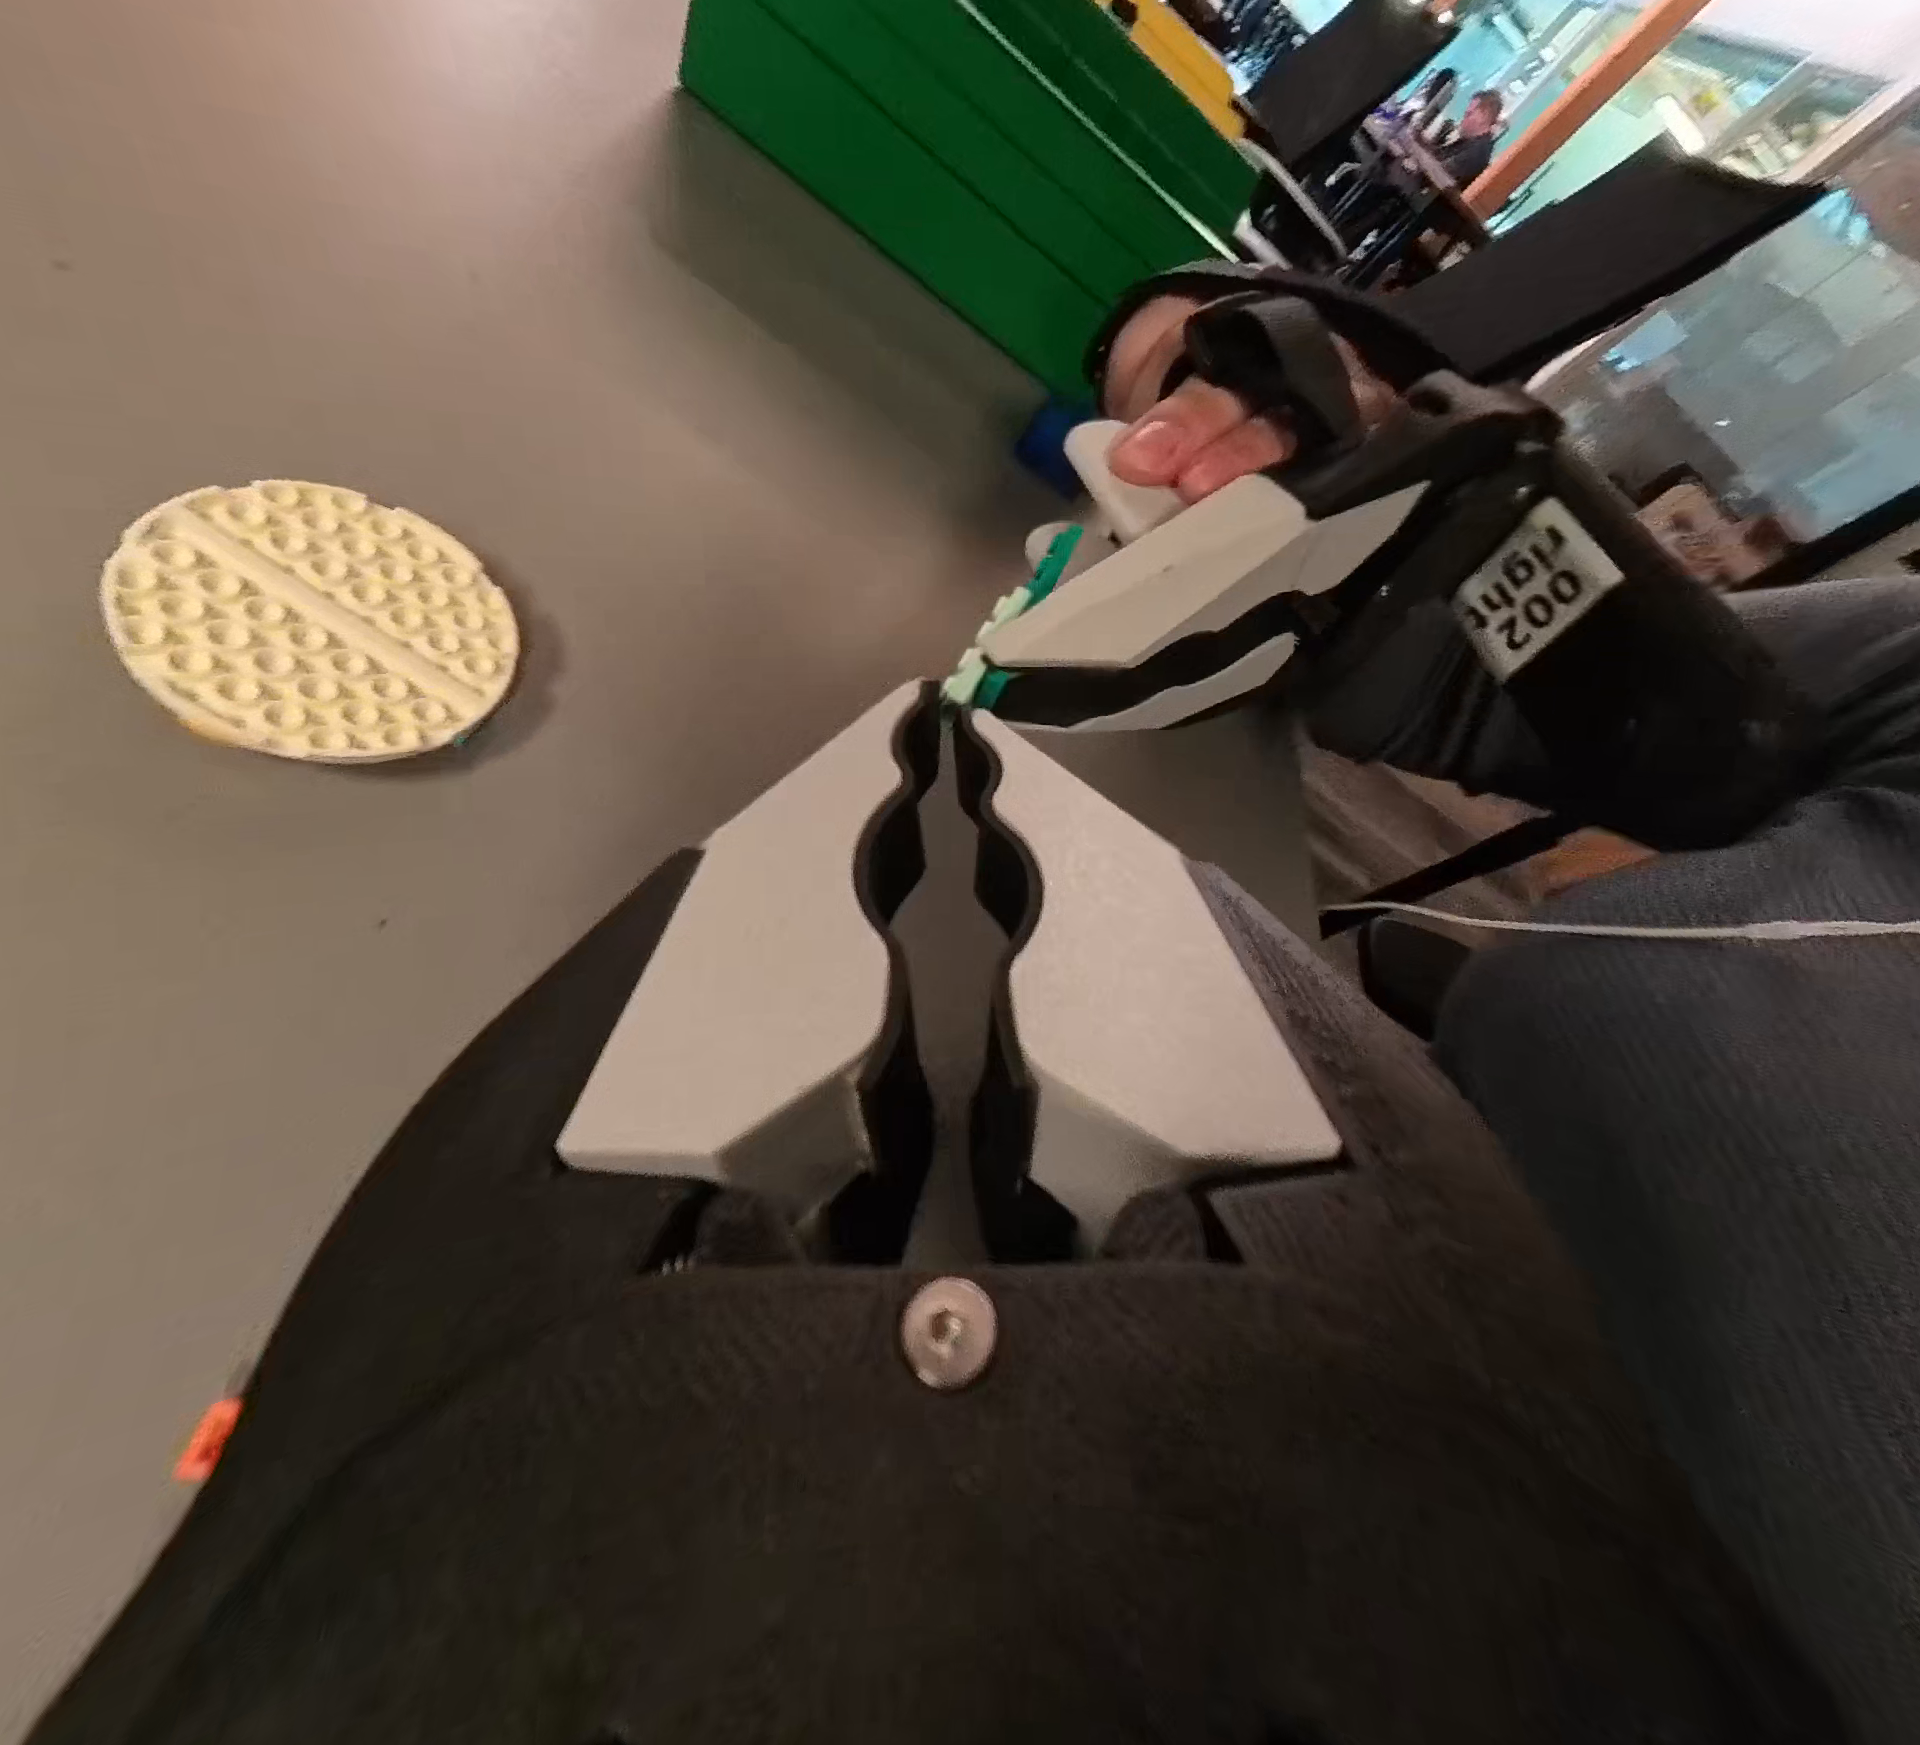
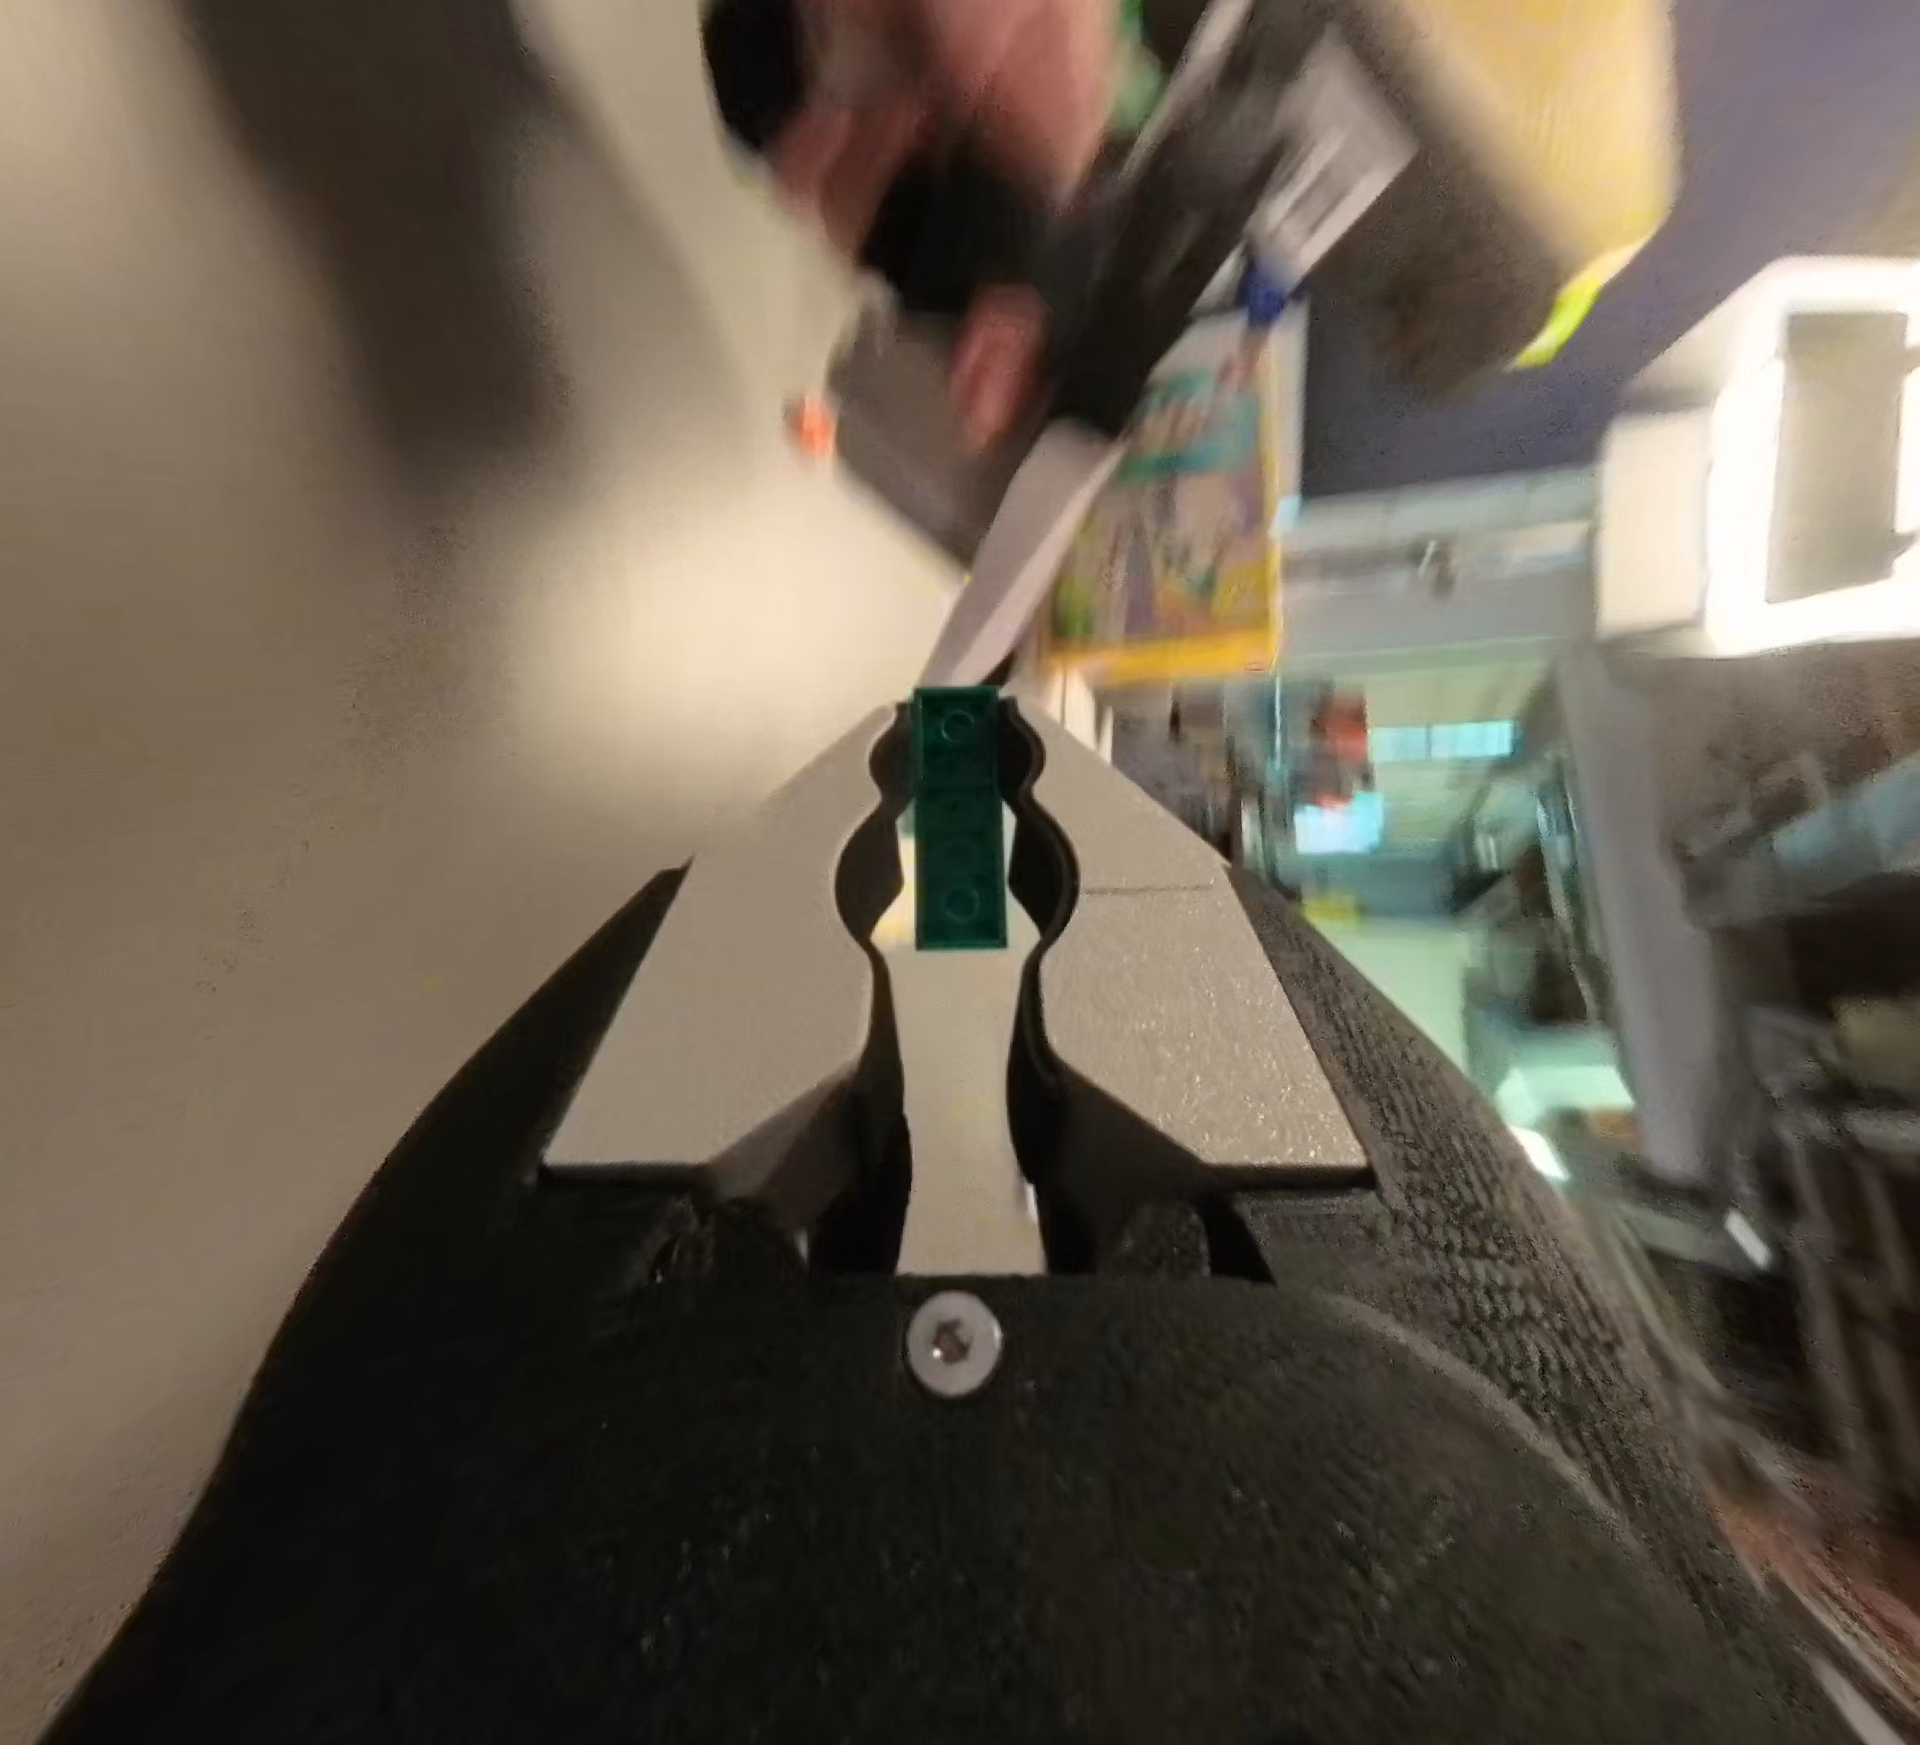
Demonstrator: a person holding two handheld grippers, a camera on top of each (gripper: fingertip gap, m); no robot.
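My right gripper (image 2: 958, 713) is shut on a dark green flat brick (image 2: 961, 833) that lies lengthwise between its jaws. In the left wrist view the right gripper (image 1: 987, 682) comes in from the right, held by a gloved hand (image 1: 1195, 438), with pale mint and green brick pieces (image 1: 1003, 646) at its tip. My left gripper (image 1: 948, 719) is closed to a thin gap and meets those pieces tip to tip. It seems to pinch their near end. In the right wrist view the left gripper (image 2: 977, 667) is blurred and touches the brick's far end.
A round cream disc with bumps (image 1: 309, 620) lies on the grey table (image 1: 312, 241) to the left. Stacked green crates (image 1: 935, 85) and a yellow one (image 1: 1122, 2) stand at the back. A person's trousered legs (image 1: 1662, 1072) are at the right. My two grippers' fingertips are within a few centimetres of each other.
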